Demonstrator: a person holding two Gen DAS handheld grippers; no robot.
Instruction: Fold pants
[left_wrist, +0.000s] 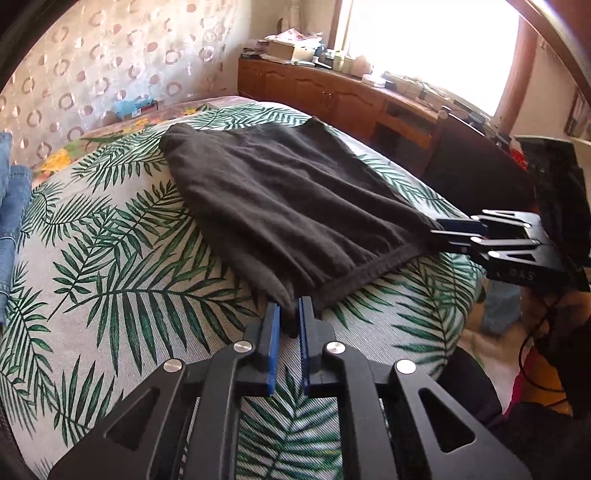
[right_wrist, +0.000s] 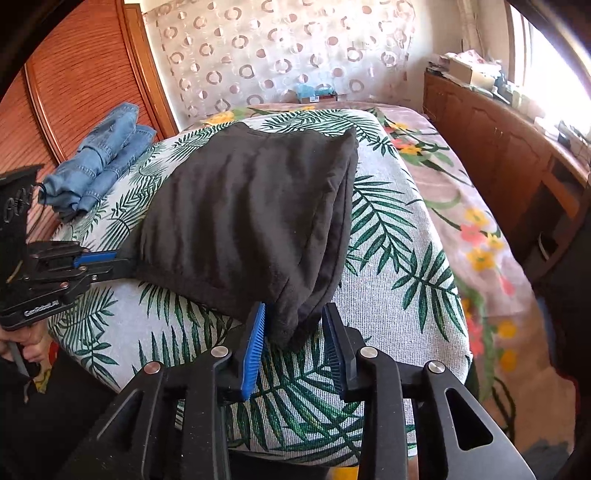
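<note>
Dark grey-black pants (left_wrist: 280, 206) lie folded on a palm-leaf cloth on the bed; they also show in the right wrist view (right_wrist: 251, 218). My left gripper (left_wrist: 289, 314) is shut on the near left corner of the pants. My right gripper (right_wrist: 295, 321) has its jaws part open around the near right corner, with cloth between the blue pads (right_wrist: 255, 343); whether they pinch it I cannot tell. Each gripper shows in the other's view: the right one (left_wrist: 458, 230) and the left one (right_wrist: 107, 264).
Folded blue jeans (right_wrist: 99, 162) lie at the far left of the bed. A palm-leaf cloth (left_wrist: 122, 280) covers a floral bedspread (right_wrist: 476, 236). A wooden sideboard (left_wrist: 354, 99) with clutter stands under the bright window. A wooden wardrobe (right_wrist: 81, 77) stands at left.
</note>
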